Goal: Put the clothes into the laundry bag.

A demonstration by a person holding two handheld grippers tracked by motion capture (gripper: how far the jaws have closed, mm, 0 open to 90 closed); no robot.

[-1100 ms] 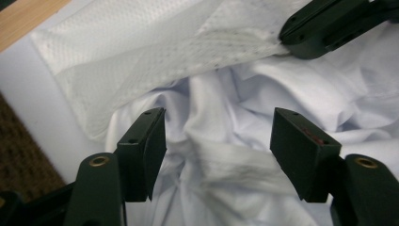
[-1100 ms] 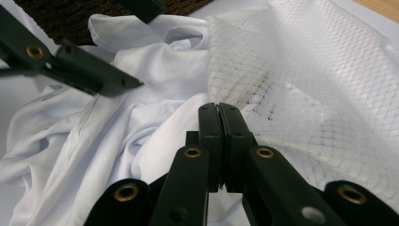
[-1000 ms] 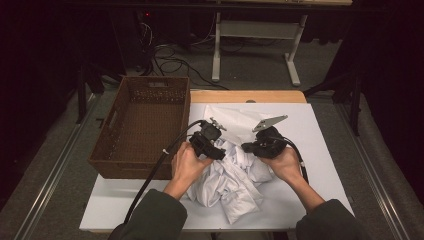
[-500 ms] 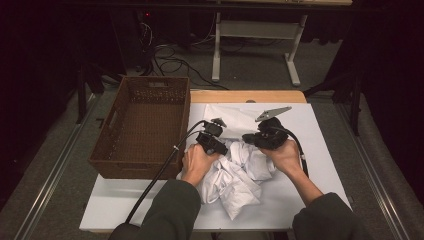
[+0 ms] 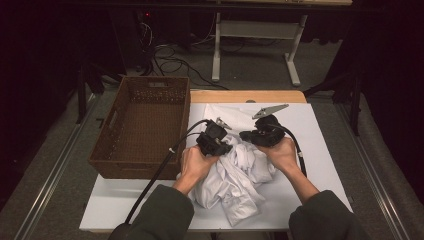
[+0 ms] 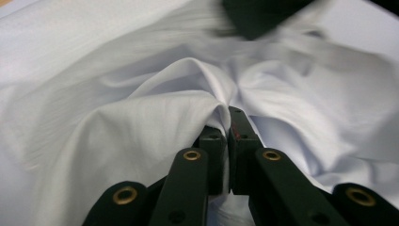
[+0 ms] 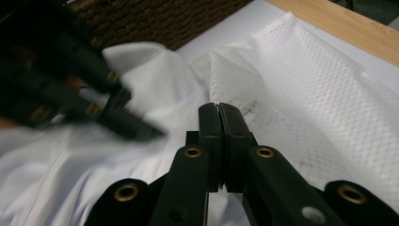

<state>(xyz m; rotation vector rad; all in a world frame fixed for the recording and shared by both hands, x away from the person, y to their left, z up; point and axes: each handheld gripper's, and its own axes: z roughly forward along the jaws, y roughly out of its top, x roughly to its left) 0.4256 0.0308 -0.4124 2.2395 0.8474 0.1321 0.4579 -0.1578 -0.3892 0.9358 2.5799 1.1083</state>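
White shirt [image 5: 235, 175] (mesh-patterned part), brown woven basket [image 5: 145, 125].

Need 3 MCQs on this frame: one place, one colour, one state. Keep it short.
1. Where does the wicker basket stand relative to the white garment?
A. on the person's left
B. on the person's right
C. on top of it

2. What colour is the basket?
A. white
B. brown
C. blue

3. What state is the left gripper in?
A. wide open above the table
B. shut on a fold of the garment
C. lying in the basket

Answers: 1 A, the high view shows the basket left of the garment. 2 B, its weave is brown. 3 B, the left gripper view shows white cloth pinched between its closed jaws.
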